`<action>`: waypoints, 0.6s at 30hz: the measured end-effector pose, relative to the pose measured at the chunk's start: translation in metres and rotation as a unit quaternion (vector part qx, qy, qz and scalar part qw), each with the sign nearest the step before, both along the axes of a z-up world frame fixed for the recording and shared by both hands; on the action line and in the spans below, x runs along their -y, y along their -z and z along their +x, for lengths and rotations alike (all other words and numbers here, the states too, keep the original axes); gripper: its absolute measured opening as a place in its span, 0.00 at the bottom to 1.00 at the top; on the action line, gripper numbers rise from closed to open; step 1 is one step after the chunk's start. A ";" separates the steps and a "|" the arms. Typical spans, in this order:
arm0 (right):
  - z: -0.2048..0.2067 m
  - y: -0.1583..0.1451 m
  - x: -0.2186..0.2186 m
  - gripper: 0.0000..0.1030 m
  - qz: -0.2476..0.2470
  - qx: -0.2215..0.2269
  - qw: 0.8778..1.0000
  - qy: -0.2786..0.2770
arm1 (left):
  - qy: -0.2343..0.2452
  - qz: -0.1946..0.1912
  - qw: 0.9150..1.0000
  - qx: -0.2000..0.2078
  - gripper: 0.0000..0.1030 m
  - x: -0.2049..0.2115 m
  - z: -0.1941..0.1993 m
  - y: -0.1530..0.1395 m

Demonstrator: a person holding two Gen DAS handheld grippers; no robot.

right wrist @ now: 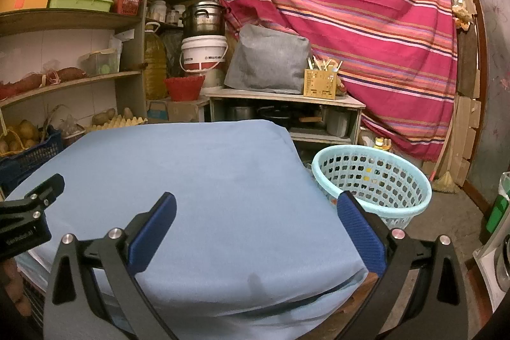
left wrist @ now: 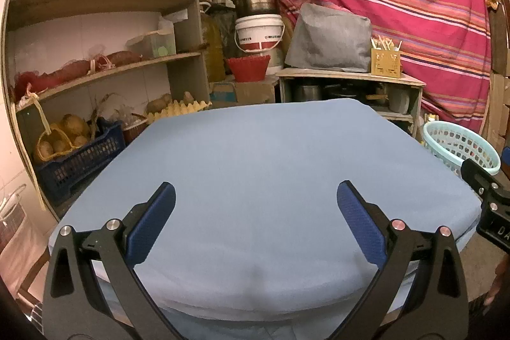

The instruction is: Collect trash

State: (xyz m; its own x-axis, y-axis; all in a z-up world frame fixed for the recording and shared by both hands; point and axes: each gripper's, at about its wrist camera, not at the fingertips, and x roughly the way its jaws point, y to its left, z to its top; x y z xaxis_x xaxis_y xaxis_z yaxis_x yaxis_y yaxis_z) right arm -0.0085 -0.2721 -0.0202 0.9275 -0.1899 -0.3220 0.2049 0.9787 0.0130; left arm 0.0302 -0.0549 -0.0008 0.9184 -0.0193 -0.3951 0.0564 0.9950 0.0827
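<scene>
The pale turquoise perforated plastic basket [right wrist: 373, 184] was seen upright on the floor, mouth up, just beside the blue-cloth-covered worktop [right wrist: 197, 180]. From the right claw [right wrist: 256, 228] it lay at about two o'clock; from the left claw [left wrist: 256, 222], at about three o'clock. Both claws were held spread and holding nothing, levelled over the worktop. Trash inside the basket could not be made out clearly.
</scene>
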 end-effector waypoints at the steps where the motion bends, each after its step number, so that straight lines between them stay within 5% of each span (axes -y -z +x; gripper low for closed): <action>1: 0.001 0.000 0.002 0.96 0.001 -0.001 1.000 0.000 | 0.001 -0.002 1.000 -0.004 0.95 -0.001 0.001 0.000; 18: -0.003 0.005 0.012 0.96 0.005 -0.006 1.000 -0.002 | -0.003 0.003 1.000 0.000 0.95 -0.005 -0.006 -0.001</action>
State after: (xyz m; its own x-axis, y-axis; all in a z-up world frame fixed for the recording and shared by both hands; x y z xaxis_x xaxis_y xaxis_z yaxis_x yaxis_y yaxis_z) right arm -0.0117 -0.2837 -0.0254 0.9245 -0.1824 -0.3347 0.2004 0.9795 0.0197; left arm 0.0239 -0.0496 -0.0002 0.9184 -0.0112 -0.3955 0.0499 0.9949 0.0877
